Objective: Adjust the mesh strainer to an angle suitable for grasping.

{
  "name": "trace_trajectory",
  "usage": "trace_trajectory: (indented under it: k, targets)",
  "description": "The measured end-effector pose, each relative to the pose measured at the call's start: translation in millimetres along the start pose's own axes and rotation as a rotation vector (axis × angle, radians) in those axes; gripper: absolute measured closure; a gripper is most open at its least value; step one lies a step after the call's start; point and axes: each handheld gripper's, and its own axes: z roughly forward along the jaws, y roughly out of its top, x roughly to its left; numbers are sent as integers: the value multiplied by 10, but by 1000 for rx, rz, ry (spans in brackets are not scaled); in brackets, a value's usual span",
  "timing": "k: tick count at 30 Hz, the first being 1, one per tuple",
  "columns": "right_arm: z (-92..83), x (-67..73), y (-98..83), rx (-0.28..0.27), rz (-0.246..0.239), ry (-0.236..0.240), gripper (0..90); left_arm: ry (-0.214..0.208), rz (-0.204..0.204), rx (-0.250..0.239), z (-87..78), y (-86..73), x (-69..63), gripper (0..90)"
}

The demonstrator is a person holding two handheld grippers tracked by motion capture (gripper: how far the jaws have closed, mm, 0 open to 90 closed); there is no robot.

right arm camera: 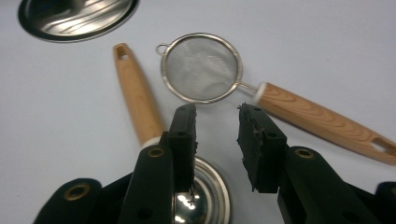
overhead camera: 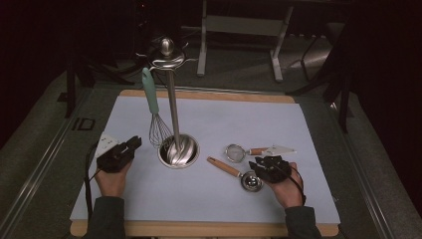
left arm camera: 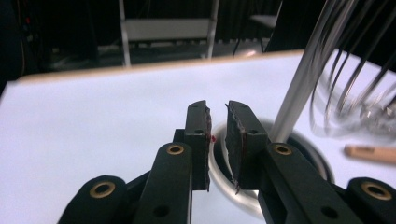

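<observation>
Work in hand: hanging kitchen tools on the tall steel stand point(overhead camera: 172, 107) with hooks at its top and a round dish-shaped base point(overhead camera: 178, 151).
Done, as I judge: the wire whisk with a mint-green handle point(overhead camera: 150, 92) hangs from a hook at the top of the stand, its wires down by the base.
Left to do: two tools lie flat on the pale blue mat point(overhead camera: 209, 199): the small mesh strainer with a wooden handle point(right arm camera: 203, 67) and the steel measuring spoon with a wooden handle point(right arm camera: 137, 95), near each other but apart.
Base as container: it looks empty except for the pole; the whisk wires hang just beside its rim.
Left gripper point(left arm camera: 217, 122): low by the base, jaws a little apart, nothing between them.
Right gripper point(right arm camera: 217, 126): over the bowl of the measuring spoon, jaws apart, not pressing on anything.
Likely next: closing the right gripper on the spoon.
Behind the table: a grey metal frame point(overhead camera: 244, 30) in the dark.
</observation>
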Motion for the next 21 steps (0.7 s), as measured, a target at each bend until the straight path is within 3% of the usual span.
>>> trace_trajectory:
  k: [7, 11, 14, 21]
  targets:
    - [20, -153, 18, 13, 18, -32, 676, 5, -1, 68, 12, -251, 17, 777]
    - [32, -287, 3, 31, 37, -54, 675, 2, -59, 88, 2, -407, 70, 774]
    - [39, -399, -31, 48, 54, -79, 678, 0, -74, 95, 11, -424, 87, 755]
    - [78, -552, -145, 107, 85, -108, 846, 1, -60, 138, 2, -432, 64, 717]
